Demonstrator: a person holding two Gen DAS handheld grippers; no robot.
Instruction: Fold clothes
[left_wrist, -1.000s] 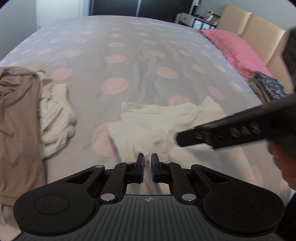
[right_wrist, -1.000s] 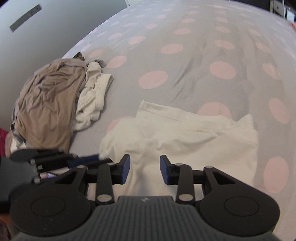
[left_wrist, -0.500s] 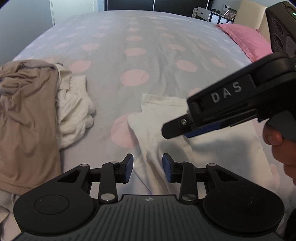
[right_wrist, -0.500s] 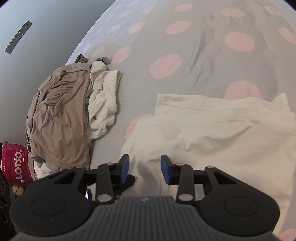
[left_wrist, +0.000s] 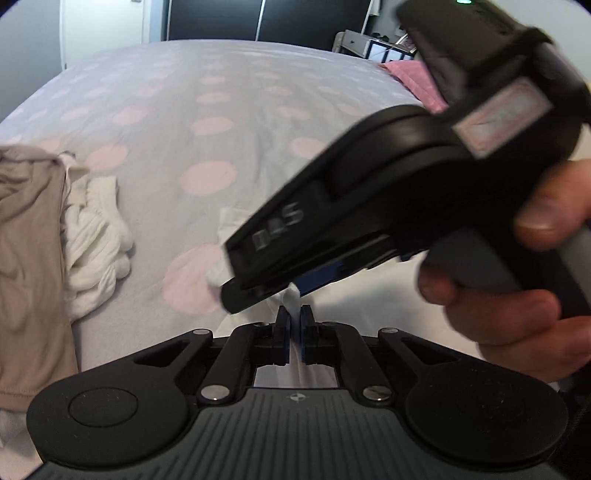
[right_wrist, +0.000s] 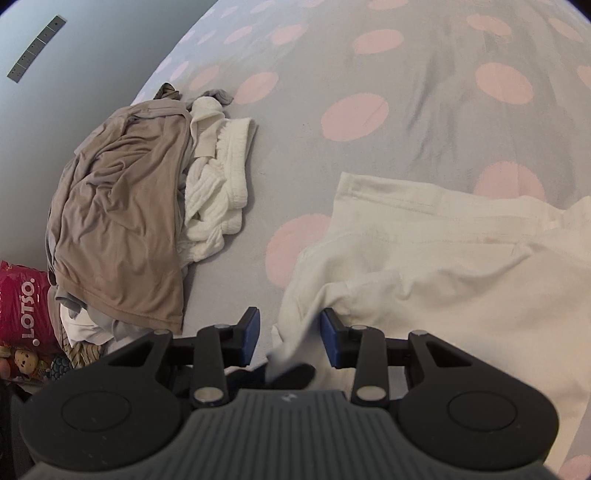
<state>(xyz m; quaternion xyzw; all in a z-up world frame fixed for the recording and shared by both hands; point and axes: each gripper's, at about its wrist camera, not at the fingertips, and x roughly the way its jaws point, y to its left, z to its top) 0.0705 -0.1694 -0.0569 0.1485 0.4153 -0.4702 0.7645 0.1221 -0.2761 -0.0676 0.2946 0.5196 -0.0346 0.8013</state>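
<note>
A white garment (right_wrist: 443, 266) lies spread on the grey bed cover with pink dots (right_wrist: 354, 114). My left gripper (left_wrist: 294, 334) is shut on a pinched fold of the white garment (left_wrist: 293, 299) at its near left corner. My right gripper (right_wrist: 290, 332) is open, its jaws astride the raised corner of the same garment just above the left gripper. In the left wrist view the right gripper's body (left_wrist: 388, 192) crosses close in front and hides most of the garment.
A pile of clothes lies at the bed's left edge: a tan garment (right_wrist: 122, 221) over a white ribbed one (right_wrist: 218, 199). A pink LOTSO bag (right_wrist: 22, 306) sits beyond the edge. A pink pillow (left_wrist: 410, 79) is at the far right.
My left gripper was open half a second ago and has closed on the garment's corner. My right gripper has moved in close over the left one, staying open.
</note>
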